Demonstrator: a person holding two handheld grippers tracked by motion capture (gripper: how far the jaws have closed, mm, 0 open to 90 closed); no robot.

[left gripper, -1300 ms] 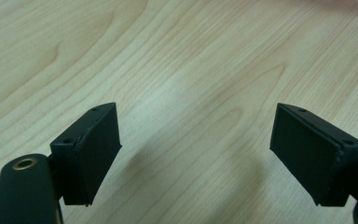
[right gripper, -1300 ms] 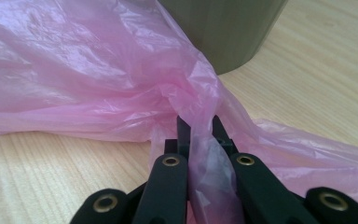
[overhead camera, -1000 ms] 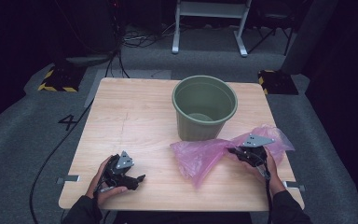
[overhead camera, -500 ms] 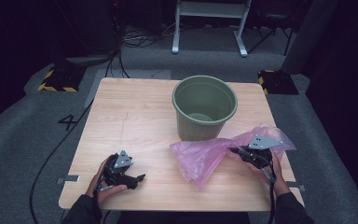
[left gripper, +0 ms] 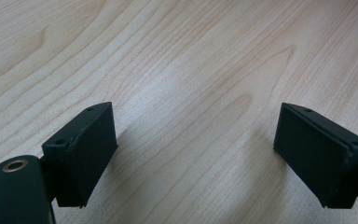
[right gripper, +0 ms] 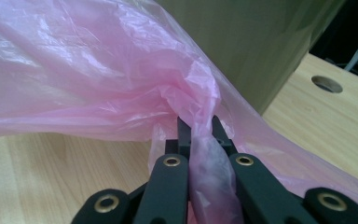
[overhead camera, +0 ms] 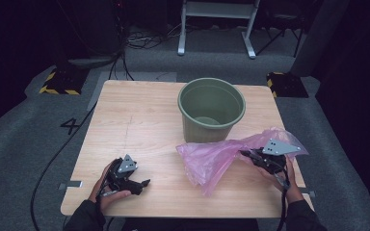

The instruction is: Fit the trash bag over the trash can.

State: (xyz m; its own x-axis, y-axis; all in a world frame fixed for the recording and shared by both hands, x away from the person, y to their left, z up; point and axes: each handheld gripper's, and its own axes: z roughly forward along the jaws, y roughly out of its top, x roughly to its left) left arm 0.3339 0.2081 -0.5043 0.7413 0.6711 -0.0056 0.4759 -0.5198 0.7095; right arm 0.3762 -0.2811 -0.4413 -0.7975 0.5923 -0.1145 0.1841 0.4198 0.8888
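While the right gripper [overhead camera: 250, 155] stays clamped on a gathered fold of the pink bag [overhead camera: 212, 161] just near of the green bucket [overhead camera: 211, 108], keep the grip firm, with the left gripper [overhead camera: 142, 183] resting apart at the near left.

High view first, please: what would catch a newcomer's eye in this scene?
The pink plastic bag stands out, spread across the table's near right part, one bunched end clamped in the right gripper. Just behind it stands an open green bucket. At the near left, the left gripper rests open on bare wood.
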